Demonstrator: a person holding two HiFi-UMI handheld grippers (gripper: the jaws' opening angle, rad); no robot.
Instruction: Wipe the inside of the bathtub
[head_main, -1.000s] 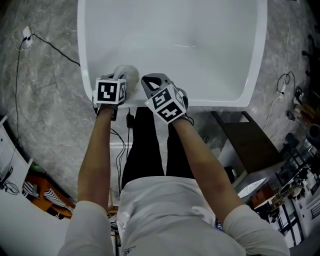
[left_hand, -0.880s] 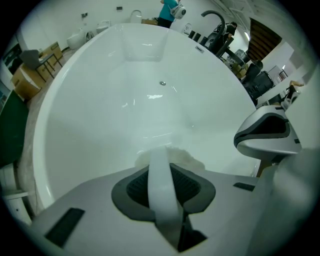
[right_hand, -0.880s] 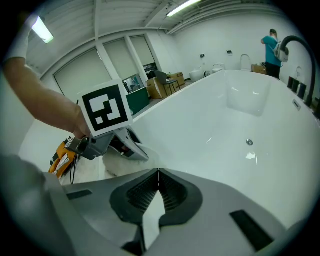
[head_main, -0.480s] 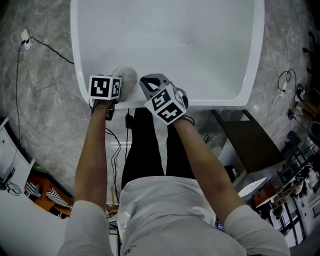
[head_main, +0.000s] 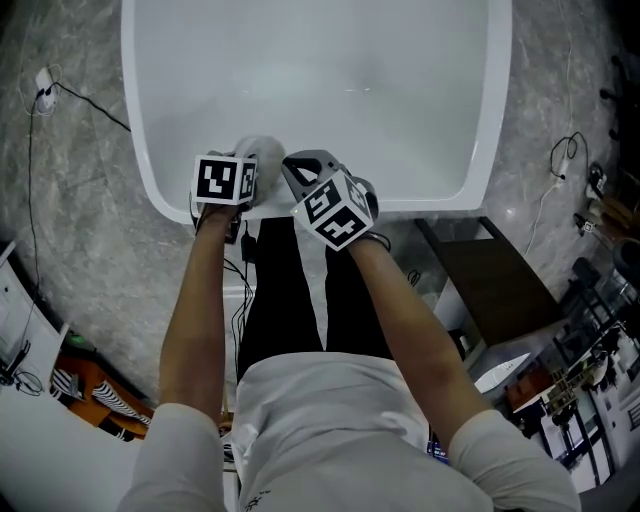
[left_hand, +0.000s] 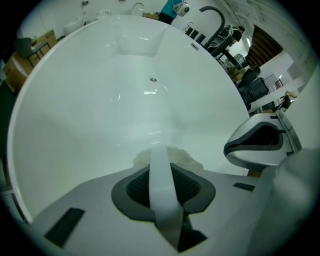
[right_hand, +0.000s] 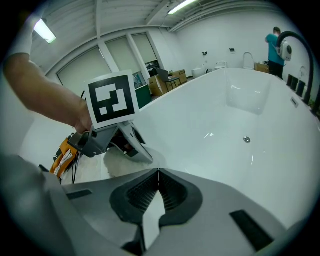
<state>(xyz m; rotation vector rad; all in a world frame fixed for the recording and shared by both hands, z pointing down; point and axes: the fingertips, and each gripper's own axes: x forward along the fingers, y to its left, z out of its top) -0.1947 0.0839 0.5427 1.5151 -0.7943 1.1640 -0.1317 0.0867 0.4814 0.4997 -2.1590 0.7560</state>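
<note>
Wiping stance: left tongs (left_hand: 161, 155) clamped on fluffy white cloth (head_main: 263, 150), held at bathtub (head_main: 330, 90) near inner wall for wiping; right tongs (right_hand: 158, 172) closed, empty, idle above bathtub near rim.

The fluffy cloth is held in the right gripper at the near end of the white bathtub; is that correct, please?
Not quite: the fluffy cloth is held in the left gripper, as the left gripper view shows, at the near end of the white bathtub. The right gripper is shut, empty.

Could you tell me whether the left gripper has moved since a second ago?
Yes: the left gripper now sits farther right from the bathtub's near left corner.
</note>
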